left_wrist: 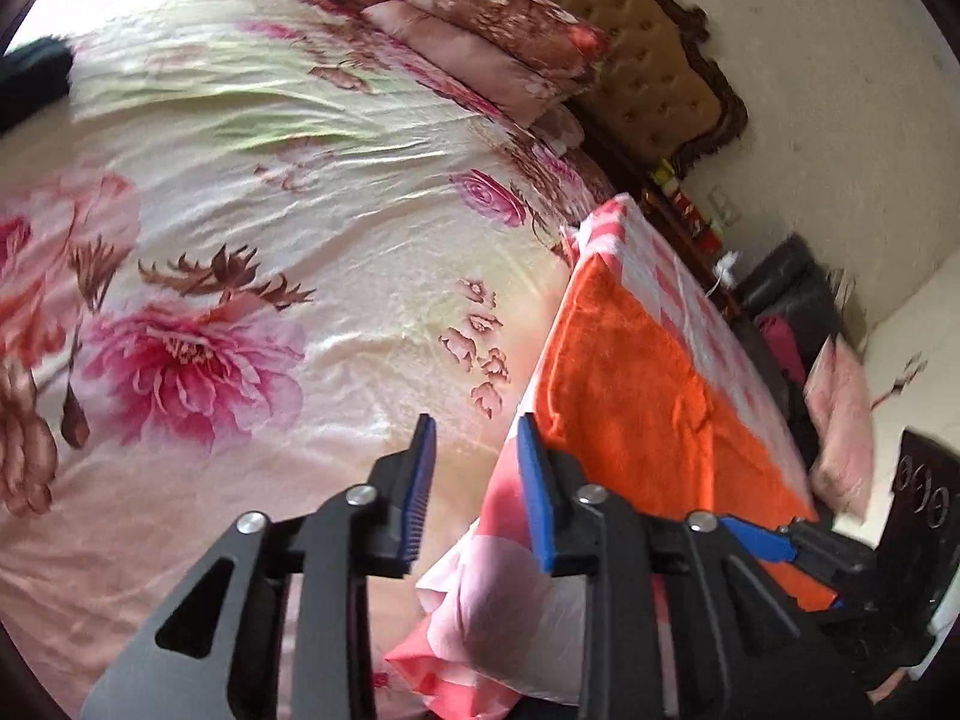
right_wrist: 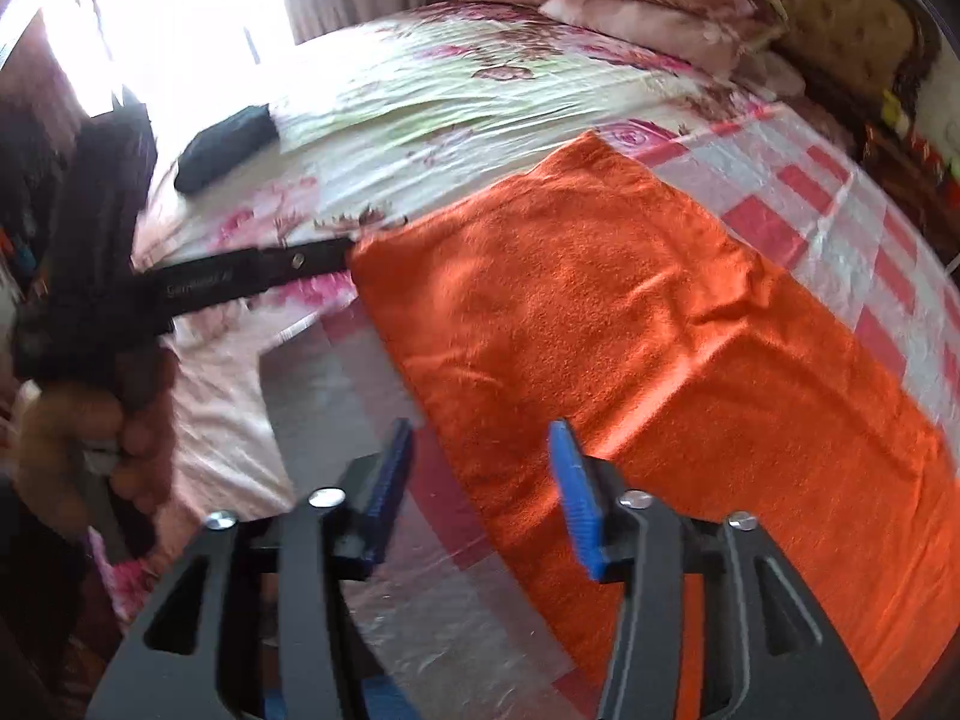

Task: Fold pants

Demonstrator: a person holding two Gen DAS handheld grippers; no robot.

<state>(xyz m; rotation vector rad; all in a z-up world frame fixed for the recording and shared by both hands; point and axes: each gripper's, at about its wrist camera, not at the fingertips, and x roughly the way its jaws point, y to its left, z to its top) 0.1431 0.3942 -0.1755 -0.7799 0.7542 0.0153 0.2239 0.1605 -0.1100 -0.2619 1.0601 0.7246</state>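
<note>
The orange pants (right_wrist: 660, 330) lie flat as a rough rectangle on a pink-and-white checked sheet (right_wrist: 840, 198) under clear plastic. My right gripper (right_wrist: 480, 438) hovers open over their near-left edge, with nothing pinched between the blue pads. My left gripper (left_wrist: 477, 426) is open too, just left of the pants (left_wrist: 630, 390), and only the bedspread shows in its gap. In the right wrist view the left gripper (right_wrist: 345, 252) reaches in from the left, held by a hand (right_wrist: 78, 420), its tip at the pants' far-left corner. One of the right gripper's blue fingers (left_wrist: 756, 540) rests on the orange cloth.
A bed with a floral spread (left_wrist: 270, 240) fills the left. Stacked pillows (left_wrist: 492, 30) lean against a tufted headboard (left_wrist: 648, 60). A dark bundle (right_wrist: 228, 144) lies on the bed's far side. Dark bags and a pink cushion (left_wrist: 840, 420) crowd the right by the wall.
</note>
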